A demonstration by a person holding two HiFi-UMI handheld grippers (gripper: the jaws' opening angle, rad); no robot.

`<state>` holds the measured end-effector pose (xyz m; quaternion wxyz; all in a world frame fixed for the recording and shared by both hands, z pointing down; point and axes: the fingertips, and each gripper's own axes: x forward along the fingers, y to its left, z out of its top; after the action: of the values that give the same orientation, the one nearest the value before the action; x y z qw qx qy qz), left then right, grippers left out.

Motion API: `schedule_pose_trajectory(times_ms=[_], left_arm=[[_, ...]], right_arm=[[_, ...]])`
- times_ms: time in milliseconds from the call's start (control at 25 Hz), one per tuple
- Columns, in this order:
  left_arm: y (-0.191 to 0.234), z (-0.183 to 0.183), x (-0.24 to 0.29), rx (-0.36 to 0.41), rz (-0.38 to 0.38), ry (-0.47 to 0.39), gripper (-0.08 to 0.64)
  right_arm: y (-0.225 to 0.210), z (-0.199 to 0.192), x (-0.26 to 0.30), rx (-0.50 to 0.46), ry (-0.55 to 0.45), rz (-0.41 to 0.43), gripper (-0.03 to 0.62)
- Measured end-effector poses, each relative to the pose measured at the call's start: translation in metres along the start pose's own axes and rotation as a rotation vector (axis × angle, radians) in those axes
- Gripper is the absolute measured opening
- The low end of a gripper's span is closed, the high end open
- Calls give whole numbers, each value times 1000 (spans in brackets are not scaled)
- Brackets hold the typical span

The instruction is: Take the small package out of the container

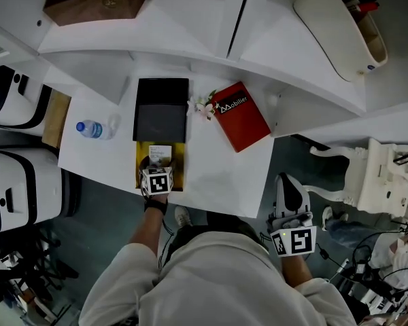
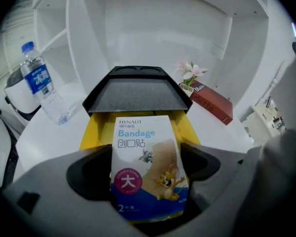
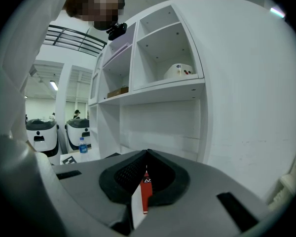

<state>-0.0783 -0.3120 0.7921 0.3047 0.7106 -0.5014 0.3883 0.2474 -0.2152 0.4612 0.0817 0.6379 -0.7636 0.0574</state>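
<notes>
Left gripper (image 1: 158, 168) at the lower middle of the head view, jaws part way open and squeezed on the two sides of a small bandage pack (image 2: 147, 152). Pack standing up, picture side to the camera, right over the yellow box (image 2: 90, 135). Cannot tell whether its bottom end is clear of the box.

Right gripper (image 1: 290, 208) at the lower right, past the table (image 1: 221, 178) edge, over the floor. Jaws pressed together, nothing held. Only a thin red strip peeking through the slit in the right gripper view.

Yellow box open on top, close to the front edge of the table. Black tray (image 2: 136, 94) just behind it, touching its far end.

Water bottle (image 2: 40, 85) standing at the left, well apart from the box. Red book (image 1: 241, 116) and little flowers (image 2: 191, 72) at the upper right of the table. Bare white table top between the box and the book. White shelf wall close behind the tray.
</notes>
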Motion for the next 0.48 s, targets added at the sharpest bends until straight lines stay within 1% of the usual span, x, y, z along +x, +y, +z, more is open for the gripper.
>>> schedule_pose_trajectory(times_ms=[80,200,480], left_arm=[[-1,9,-9,19,-2,-33,437],[0,19,-25,20,-4,-65,437],[2,52,-67,45,-23,-188,437]], right_arm=[[5,3,0,-2,-9,8,25],[14,8,-2,-4,-21,18,25],[36,22,-6,-15,-56,38,25]])
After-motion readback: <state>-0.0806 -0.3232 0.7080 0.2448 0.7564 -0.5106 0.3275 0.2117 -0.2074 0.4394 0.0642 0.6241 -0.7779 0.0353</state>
